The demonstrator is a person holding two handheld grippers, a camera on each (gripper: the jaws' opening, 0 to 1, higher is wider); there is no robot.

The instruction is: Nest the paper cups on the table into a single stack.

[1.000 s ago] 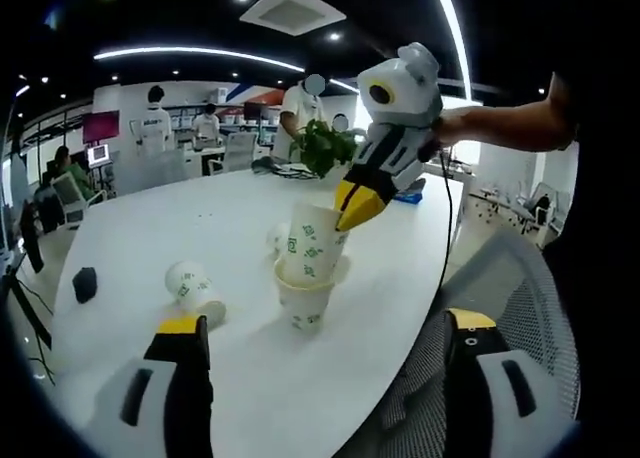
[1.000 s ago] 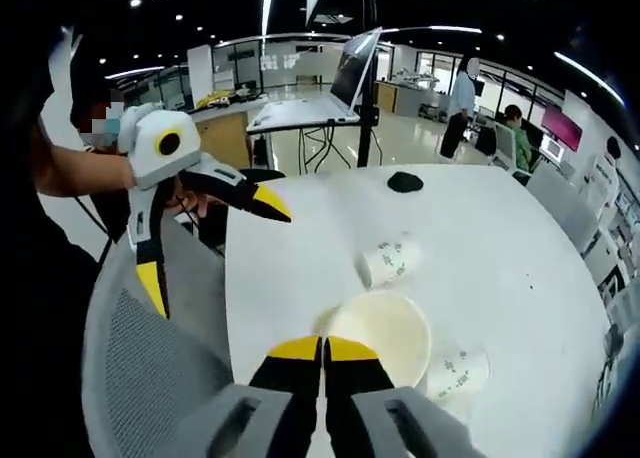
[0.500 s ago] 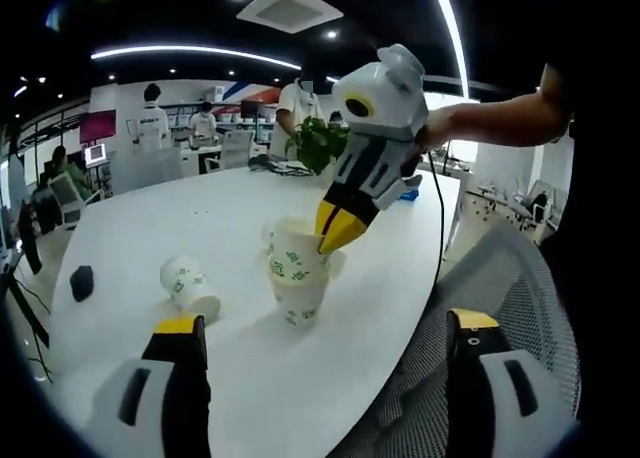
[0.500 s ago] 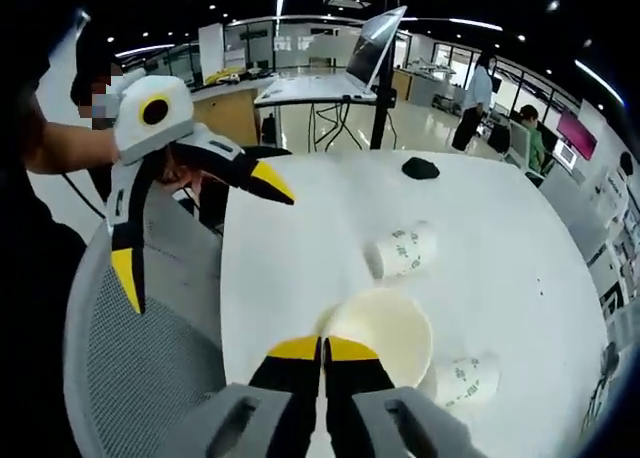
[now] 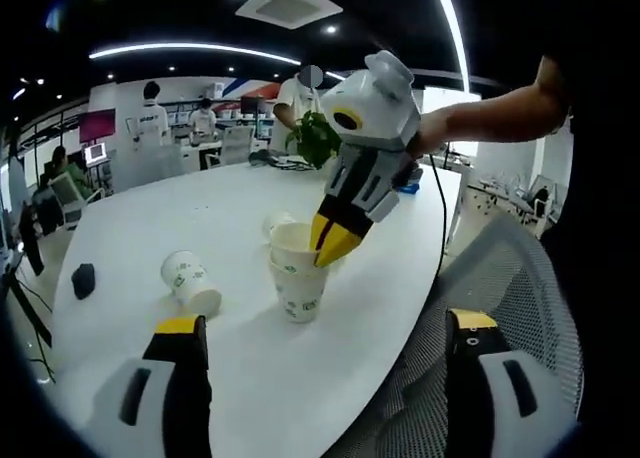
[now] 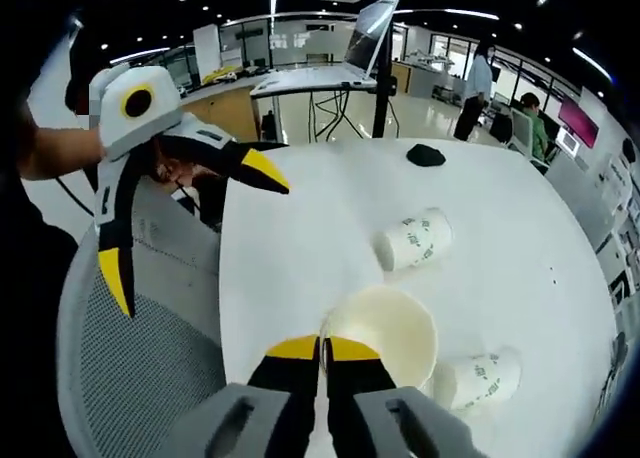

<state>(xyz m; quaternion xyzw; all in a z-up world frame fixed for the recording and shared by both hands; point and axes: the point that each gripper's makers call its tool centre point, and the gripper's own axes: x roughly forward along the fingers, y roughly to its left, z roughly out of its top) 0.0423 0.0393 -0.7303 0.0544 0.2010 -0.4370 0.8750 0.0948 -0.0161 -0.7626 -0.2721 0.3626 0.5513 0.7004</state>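
Observation:
A white paper cup with green print (image 5: 300,296) stands upright on the white table (image 5: 150,218). A second cup (image 5: 291,241) sits nested in it. My right gripper (image 5: 335,243) comes down from the upper right and is shut on that cup's rim. In the right gripper view the same cup's open mouth (image 6: 388,326) lies just past my right gripper (image 6: 322,346). One cup (image 5: 192,281) lies on its side to the left, also seen as cup (image 6: 415,240). Another lying cup (image 6: 480,378) rests beside the stack. My left gripper (image 5: 325,323) stands wide open near the table edge, holding nothing; left gripper (image 6: 190,226).
A small black object (image 5: 83,281) lies on the table's far side, the same black object (image 6: 428,155). A grey mesh chair (image 5: 500,268) stands at the table edge under my grippers. A potted plant (image 5: 318,143) sits at the back. People stand at desks beyond.
My right gripper has lowered the held cup, which was tilted above the standing cup, straight down into it. The left gripper has stayed open and nearly still.

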